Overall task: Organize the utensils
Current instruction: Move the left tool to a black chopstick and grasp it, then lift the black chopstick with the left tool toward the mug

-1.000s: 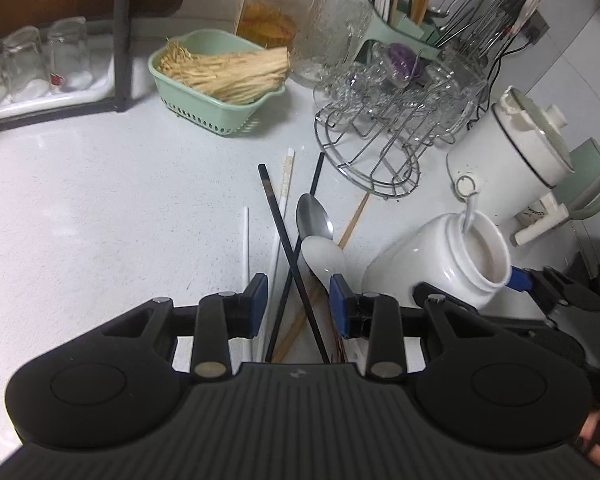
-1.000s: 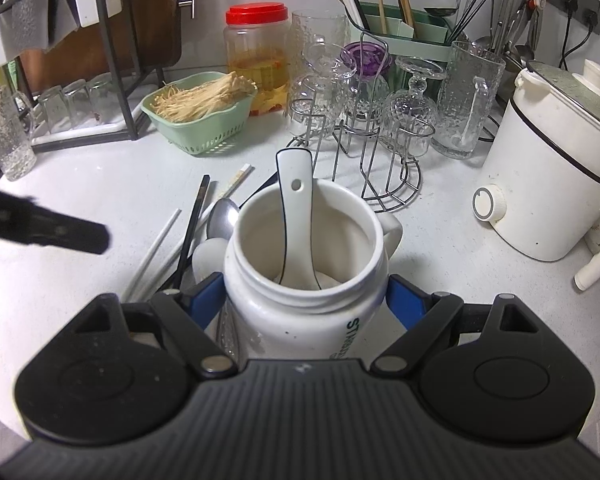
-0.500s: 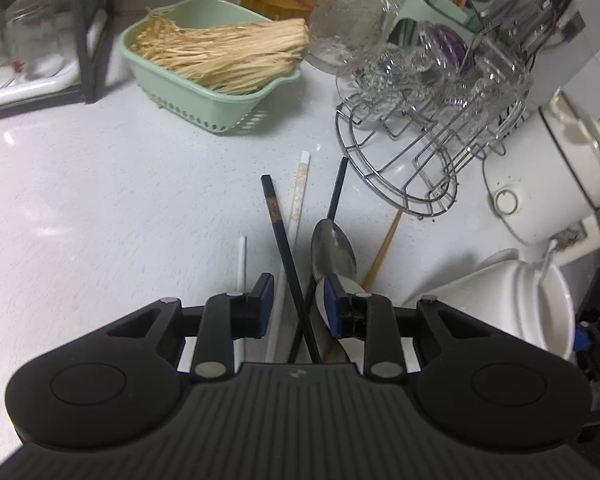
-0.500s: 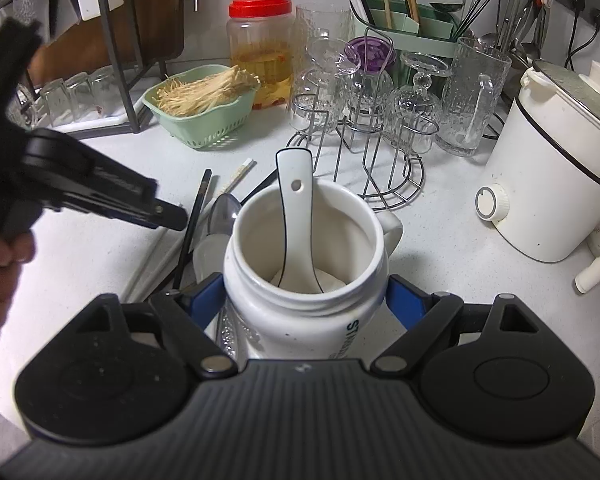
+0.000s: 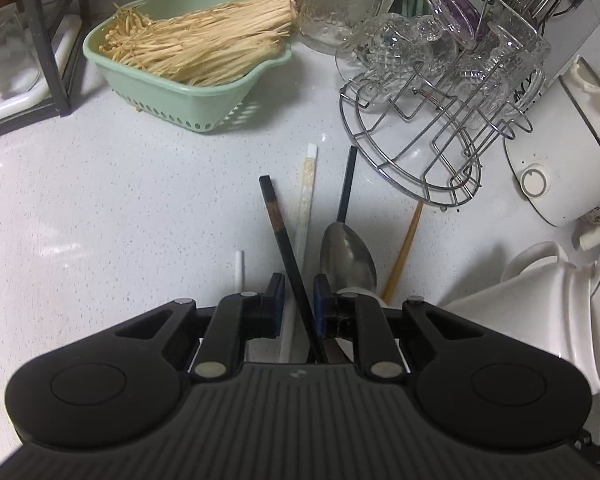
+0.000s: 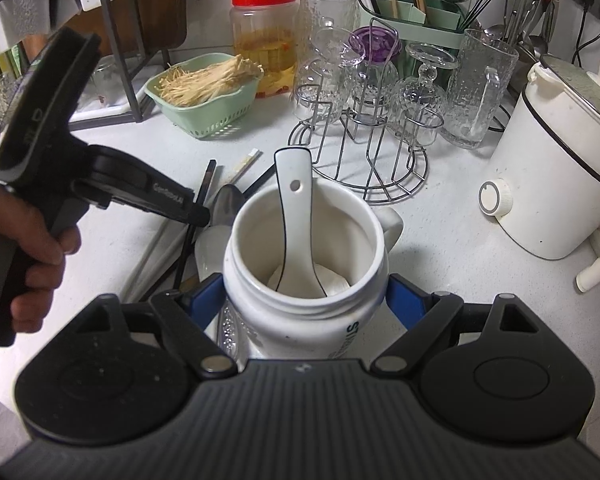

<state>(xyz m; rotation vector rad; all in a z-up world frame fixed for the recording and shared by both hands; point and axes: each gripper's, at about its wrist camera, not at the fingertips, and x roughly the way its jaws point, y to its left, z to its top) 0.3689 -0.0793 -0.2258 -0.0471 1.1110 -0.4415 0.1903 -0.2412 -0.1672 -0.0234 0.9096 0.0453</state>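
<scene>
Left gripper (image 5: 298, 300): closing around the black chopstick (image 5: 288, 260), pads not yet pressing.
Chopstick: light, stiff, slick; pinch mid-shaft.
Right gripper (image 6: 306, 298): clamped on white ceramic mug (image 6: 300, 320).

My left gripper (image 5: 298, 300) is closing around the black chopstick (image 5: 286, 248), which lies between my blue pads (image 5: 277, 300). The metal spoon (image 5: 348, 254) lies just beside it on the white counter (image 5: 100, 208).
</scene>
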